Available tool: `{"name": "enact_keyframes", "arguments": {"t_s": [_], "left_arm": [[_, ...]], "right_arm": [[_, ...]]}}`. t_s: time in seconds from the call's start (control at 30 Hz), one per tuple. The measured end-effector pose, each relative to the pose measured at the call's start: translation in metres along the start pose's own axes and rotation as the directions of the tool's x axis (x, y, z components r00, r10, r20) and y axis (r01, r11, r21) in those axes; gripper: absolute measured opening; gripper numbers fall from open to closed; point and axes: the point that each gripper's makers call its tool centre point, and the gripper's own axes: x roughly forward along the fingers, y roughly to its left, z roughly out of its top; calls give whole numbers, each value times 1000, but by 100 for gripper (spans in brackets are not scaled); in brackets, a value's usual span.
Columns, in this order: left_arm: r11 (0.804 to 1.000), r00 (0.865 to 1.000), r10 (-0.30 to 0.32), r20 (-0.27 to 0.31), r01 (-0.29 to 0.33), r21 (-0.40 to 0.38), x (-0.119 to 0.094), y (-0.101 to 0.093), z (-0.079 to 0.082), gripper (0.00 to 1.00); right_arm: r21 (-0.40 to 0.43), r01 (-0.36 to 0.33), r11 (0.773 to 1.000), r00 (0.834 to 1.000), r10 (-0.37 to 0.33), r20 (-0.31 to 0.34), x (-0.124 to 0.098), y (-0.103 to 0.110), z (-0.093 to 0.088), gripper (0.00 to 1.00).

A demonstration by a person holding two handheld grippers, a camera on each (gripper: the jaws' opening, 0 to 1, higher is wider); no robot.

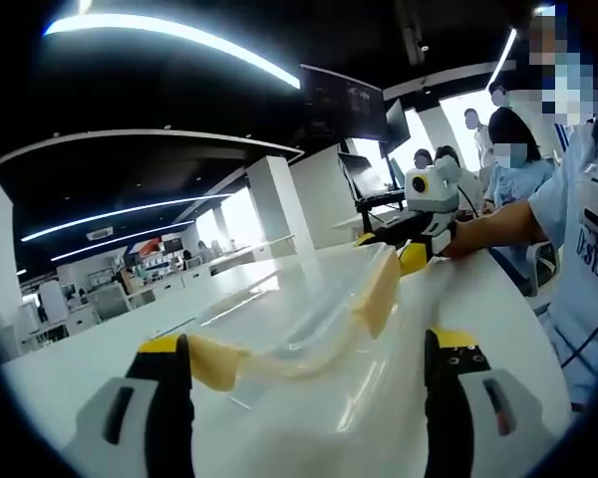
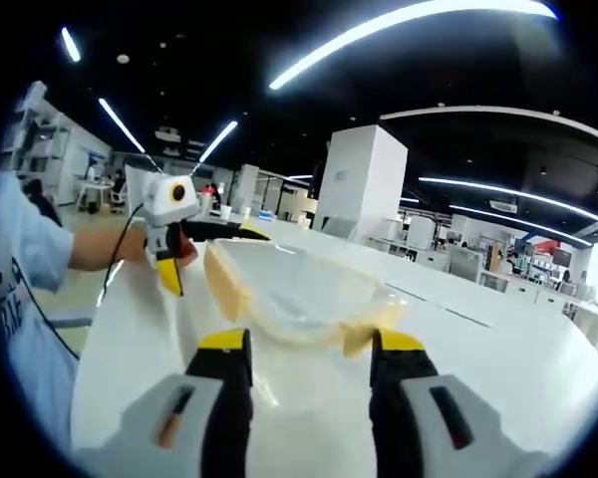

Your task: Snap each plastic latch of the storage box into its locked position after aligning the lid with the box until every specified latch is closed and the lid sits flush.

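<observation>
A clear plastic storage box [image 1: 299, 314] with its lid on lies on a white table [image 1: 498, 309]. It has cream latches. One latch [image 1: 215, 362] sits beside the left jaw of my left gripper [image 1: 307, 349], which is open with the box's near end between its jaws. Another latch [image 1: 377, 289] stands at the far side, where my right gripper [image 1: 417, 237] comes in with its yellow tips close to it. In the right gripper view the box [image 2: 294, 289] lies just ahead of my open right gripper [image 2: 309, 344]. A latch [image 2: 364, 335] is by its right jaw, and the left gripper [image 2: 167, 239] is beside a second latch [image 2: 226, 283].
A person's arm and light blue shirt [image 1: 578, 229] are at the table's right side. Several people [image 1: 508, 149] stand behind. Monitors [image 1: 344, 100] hang above. Office desks [image 2: 458, 259] and a white pillar [image 2: 364, 179] fill the background. The table edge [image 2: 100, 329] runs along the left.
</observation>
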Motion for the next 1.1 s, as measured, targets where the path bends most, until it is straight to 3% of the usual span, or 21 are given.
{"name": "enact_keyframes", "arguments": {"t_s": [1.1], "left_arm": [[1000,1000,-1,-3,1,4,1,0,-1,99]], "right_arm": [[13,-8,1000,1000,9,-4,-3,4,2,39]]}}
